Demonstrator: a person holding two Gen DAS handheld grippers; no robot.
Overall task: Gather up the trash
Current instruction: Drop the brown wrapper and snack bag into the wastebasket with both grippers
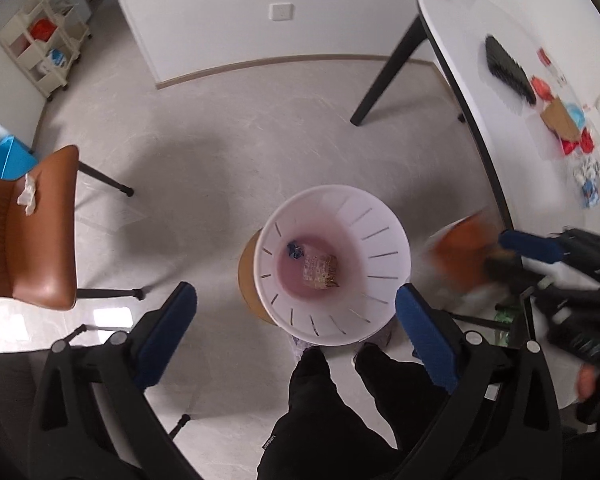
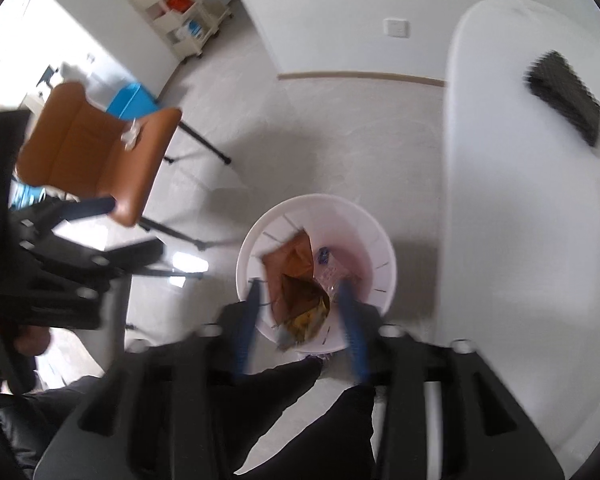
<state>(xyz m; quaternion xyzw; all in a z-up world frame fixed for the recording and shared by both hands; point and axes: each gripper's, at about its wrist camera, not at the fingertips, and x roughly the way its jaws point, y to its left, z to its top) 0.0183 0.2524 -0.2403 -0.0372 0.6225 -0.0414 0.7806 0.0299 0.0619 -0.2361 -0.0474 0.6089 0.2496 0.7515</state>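
A white slotted bin (image 1: 380,240) stands on the floor below both grippers. On its bottom lie a tan wrapper (image 1: 320,272) and a small blue scrap (image 1: 295,250). My left gripper (image 1: 296,316) hangs over the bin, open wide, with nothing between its blue pads. My right gripper (image 2: 300,296) points down into the bin (image 2: 374,224). An orange-brown snack bag (image 2: 296,280) hangs between its fingers, and I see gaps on both sides of it. In the left wrist view the same bag (image 1: 456,252) is a blur beside the bin.
A white table (image 1: 480,32) on the right carries a heap of coloured wrappers (image 1: 568,128) and a black object (image 1: 508,68). A brown chair (image 1: 40,232) with a crumpled tissue (image 1: 28,194) stands left. A person's black-trousered legs (image 1: 324,400) are just behind the bin.
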